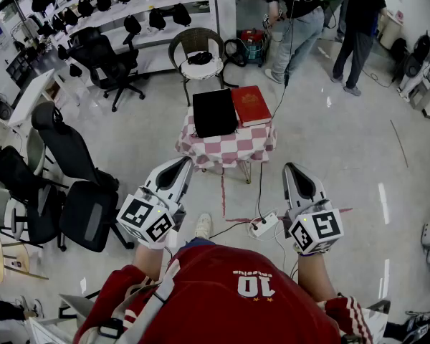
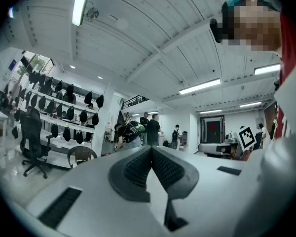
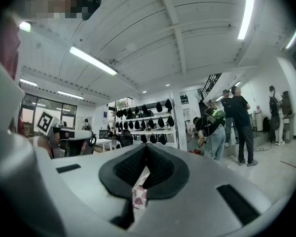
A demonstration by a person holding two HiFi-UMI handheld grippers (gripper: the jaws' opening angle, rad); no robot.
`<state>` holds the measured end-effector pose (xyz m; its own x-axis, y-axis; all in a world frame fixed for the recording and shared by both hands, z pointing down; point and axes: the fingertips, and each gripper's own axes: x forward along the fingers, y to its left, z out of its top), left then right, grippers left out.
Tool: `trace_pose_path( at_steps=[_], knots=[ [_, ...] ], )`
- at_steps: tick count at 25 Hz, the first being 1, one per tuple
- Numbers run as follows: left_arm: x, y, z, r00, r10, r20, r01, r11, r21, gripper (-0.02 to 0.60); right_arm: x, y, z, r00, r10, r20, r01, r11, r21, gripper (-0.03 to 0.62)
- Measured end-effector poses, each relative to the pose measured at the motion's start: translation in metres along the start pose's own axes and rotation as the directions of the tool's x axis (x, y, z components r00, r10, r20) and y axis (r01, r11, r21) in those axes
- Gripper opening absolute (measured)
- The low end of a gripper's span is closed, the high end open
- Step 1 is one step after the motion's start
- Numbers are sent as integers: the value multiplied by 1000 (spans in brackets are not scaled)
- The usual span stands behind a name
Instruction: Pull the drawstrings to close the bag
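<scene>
Bag [image 1: 215,112], taken here to be the flat black rectangle, lies on a small table [image 1: 226,147] covered with a red-and-white checked cloth. It sits on the left half of the tabletop, and its right edge is touching or just beside a red book-like item [image 1: 251,104]. No drawstrings can be made out from the head view.

Both grippers are well short of the table, held close to the person's red shirt [image 1: 222,299] and pointing toward the table. The left gripper [image 1: 180,165] has its jaws pressed together with nothing between them. Its own view confirms this: the left gripper [image 2: 151,152] shows its two ribbed pads meeting at the tip, with only the room beyond. The right gripper [image 1: 295,170] is likewise closed and empty. In the right gripper view the pads of the right gripper [image 3: 146,149] meet at the tip, and a strip of the checked cloth shows through the gap lower down, far beyond the jaws.

On the floor between the grippers and the table lies a white power strip [image 1: 265,226] with a cable running from it. Past the table stands a wicker chair [image 1: 196,52]. Black office chairs [image 1: 104,56] stand at the left, in front of white shelves [image 1: 129,6] carrying black items. Two people [image 1: 297,20] stand at the far right of the room.
</scene>
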<state>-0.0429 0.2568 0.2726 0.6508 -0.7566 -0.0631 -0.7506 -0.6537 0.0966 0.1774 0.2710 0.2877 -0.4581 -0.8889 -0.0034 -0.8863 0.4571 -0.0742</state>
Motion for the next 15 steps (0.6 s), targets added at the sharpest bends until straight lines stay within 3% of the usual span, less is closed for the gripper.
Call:
trace_pose_path(
  at_steps=[15],
  knots=[
    [-1,-1,-5,1000,-1,-20,1,1000,-22,8,-1,3,-8,1000,-14,-15,14,1000,-2,14]
  ],
)
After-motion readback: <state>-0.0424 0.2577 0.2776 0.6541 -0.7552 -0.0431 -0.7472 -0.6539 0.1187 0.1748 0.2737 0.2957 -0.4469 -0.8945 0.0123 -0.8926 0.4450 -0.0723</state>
